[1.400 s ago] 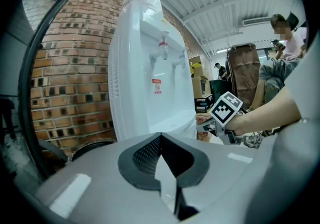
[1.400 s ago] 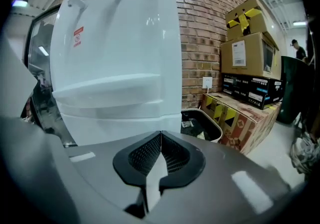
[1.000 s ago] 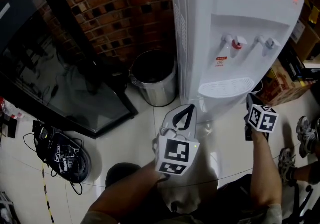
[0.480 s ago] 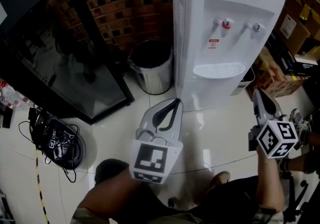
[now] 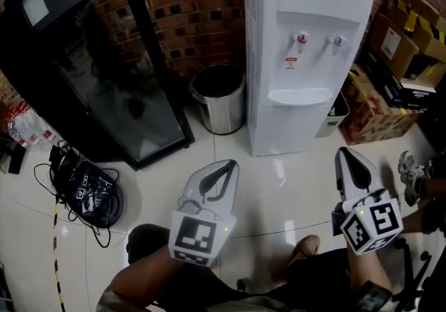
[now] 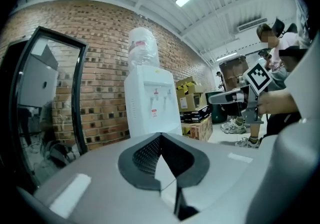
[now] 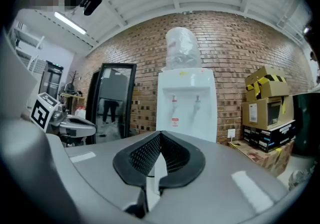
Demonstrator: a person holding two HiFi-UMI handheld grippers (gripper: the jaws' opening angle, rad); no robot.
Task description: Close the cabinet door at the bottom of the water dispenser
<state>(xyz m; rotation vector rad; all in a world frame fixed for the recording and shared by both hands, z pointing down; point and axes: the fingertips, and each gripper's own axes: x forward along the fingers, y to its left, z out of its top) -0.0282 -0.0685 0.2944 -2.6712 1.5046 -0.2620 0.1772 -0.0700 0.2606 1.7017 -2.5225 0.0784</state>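
The white water dispenser [image 5: 300, 60] stands against the brick wall, and its lower cabinet door [image 5: 287, 126] looks flush with the body. My left gripper [image 5: 226, 164] hovers over the floor tiles well in front of it, jaws shut and empty. To the right, my right gripper [image 5: 344, 155] is also shut with nothing in it, apart from the dispenser. In the left gripper view the left gripper [image 6: 160, 135] points level past the dispenser [image 6: 152, 103]. The right gripper [image 7: 160, 135] faces the dispenser [image 7: 187, 103] head on in the right gripper view.
A steel bin [image 5: 219, 98] stands left of the dispenser. A black glass-door cabinet [image 5: 104, 74] fills the left. Cardboard boxes [image 5: 390, 46] are stacked on the right. Cables [image 5: 87, 189] lie on the floor at the left. A person's shoe [image 5: 411, 175] is near the right edge.
Both grippers have drawn back from the dispenser's base and risen. The dispenser now sits farther off, with more floor between it and the jaws.
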